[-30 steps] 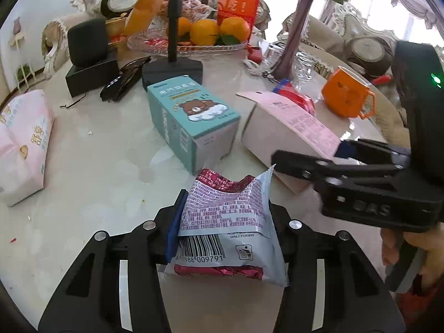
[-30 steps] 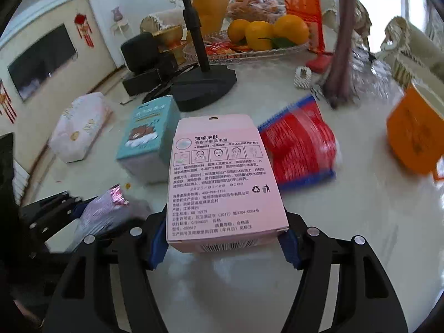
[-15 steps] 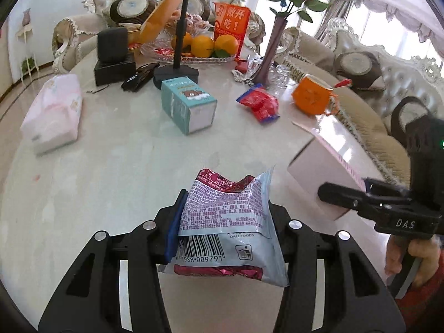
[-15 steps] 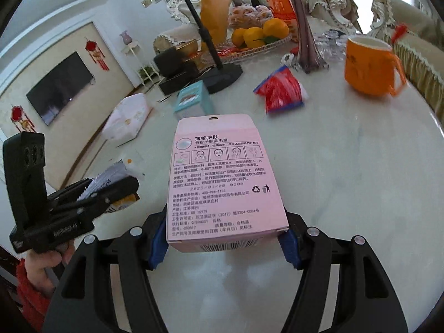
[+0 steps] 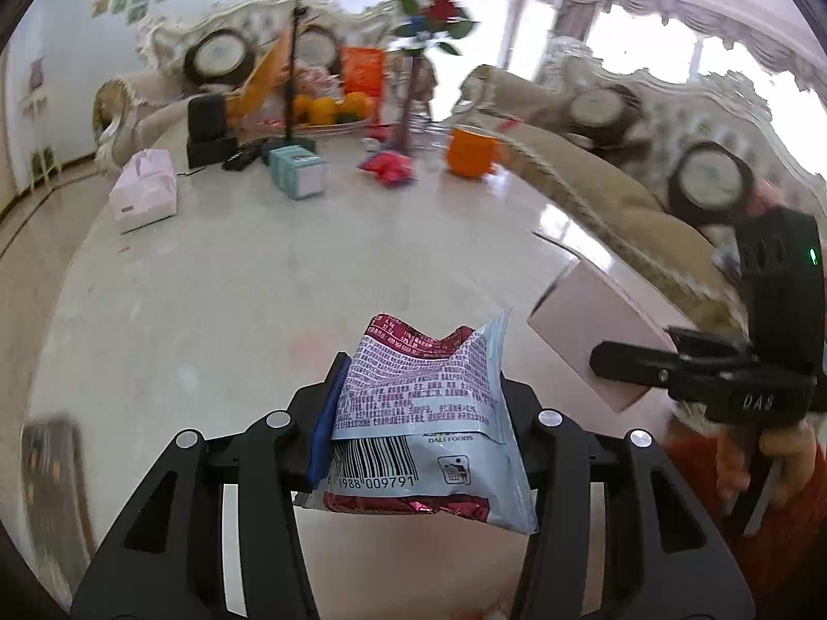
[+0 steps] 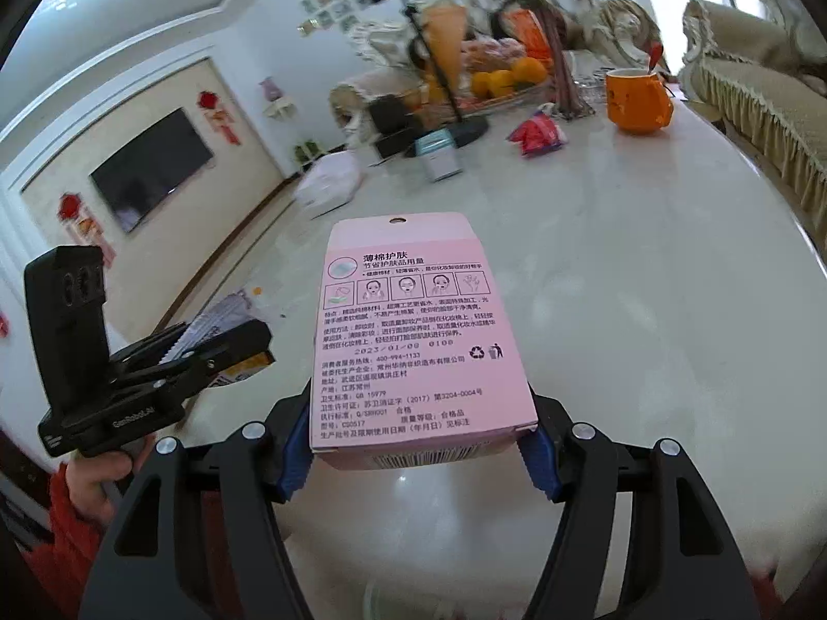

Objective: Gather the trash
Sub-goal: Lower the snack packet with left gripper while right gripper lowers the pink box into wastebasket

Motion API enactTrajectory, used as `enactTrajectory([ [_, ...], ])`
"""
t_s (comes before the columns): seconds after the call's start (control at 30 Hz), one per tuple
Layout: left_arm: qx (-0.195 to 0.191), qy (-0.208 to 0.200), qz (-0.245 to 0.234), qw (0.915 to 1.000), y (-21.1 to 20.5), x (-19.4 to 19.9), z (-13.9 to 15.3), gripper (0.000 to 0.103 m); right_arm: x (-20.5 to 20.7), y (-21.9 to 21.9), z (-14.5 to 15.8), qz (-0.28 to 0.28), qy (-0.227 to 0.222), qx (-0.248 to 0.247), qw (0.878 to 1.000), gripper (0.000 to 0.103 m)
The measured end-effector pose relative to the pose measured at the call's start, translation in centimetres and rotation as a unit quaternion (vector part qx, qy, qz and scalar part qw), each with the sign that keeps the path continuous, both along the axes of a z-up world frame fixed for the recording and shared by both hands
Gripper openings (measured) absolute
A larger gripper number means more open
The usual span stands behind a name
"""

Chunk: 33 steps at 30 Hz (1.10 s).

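Between the left tool's [image 5: 421,429] closed jaws, one snack wrapper [image 5: 421,413]; in the right tool [image 6: 416,460], one pink box [image 6: 413,330], both gripped clear above the desk [image 6: 646,284], seemingly for carrying off as trash.

The crinkled foil snack wrapper [image 5: 421,426] is pale blue-grey with dark red ends, rows of tiny red print and a black barcode. The flat cardboard box [image 6: 413,341] is soft pink, printed with black characters and small line drawings of faces. Both black two-finger tools carry blue pads [image 6: 294,457]. Farther off on the glossy cream marble table [image 6: 646,279] sit a bright orange mug [image 6: 638,101], a red packet [image 6: 537,134] and a teal carton [image 5: 299,171].
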<state>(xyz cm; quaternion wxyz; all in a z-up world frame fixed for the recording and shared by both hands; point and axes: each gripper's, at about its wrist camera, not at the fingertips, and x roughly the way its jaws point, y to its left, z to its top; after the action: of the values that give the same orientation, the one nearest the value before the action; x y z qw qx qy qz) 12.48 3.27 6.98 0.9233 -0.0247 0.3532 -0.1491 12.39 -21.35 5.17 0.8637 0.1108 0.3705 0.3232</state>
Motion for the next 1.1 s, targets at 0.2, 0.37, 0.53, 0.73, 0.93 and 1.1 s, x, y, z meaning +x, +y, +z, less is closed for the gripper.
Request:
enactTrajectory([
  [0.2, 0.012, 0.053, -0.055, 0.997, -3.0, -11.2, -4.4, 0.048, -10.1, -1.9, -2.6, 0.031, 0.03, -0.001, 0.999, 0.063],
  [0.37, -0.004, 0.17, -0.049, 0.9842, -4.4, -14.3, -13.3, 0.048, -12.6, -1.7, -10.4, 0.028, 0.144, -0.01, 0.989, 0.063],
  [0.53, 0.01, 0.234, -0.036, 0.9716, -5.6, -13.8, -20.1, 0.048, -11.4, 0.4, -17.6, 0.002, 0.217, -0.089, 0.972, 0.063],
  [0.73, 0.008, 0.283, -0.021, 0.9588, -5.8, -13.2, -24.2, 0.052, -9.6, 2.1, -20.2, -0.001, 0.219, -0.149, 0.964, 0.063],
  [0.93, 0.02, 0.296, -0.011, 0.9548, -6.0, -12.8, -24.9, 0.064, -10.2, 2.6, -21.4, 0.001, 0.201, -0.191, 0.961, 0.063],
  [1.1, 0.036, 0.304, 0.0, 0.9522, -6.1, -12.4, -25.4, 0.08, -10.8, 0.9, -22.0, -0.013, 0.197, -0.196, 0.96, 0.069],
])
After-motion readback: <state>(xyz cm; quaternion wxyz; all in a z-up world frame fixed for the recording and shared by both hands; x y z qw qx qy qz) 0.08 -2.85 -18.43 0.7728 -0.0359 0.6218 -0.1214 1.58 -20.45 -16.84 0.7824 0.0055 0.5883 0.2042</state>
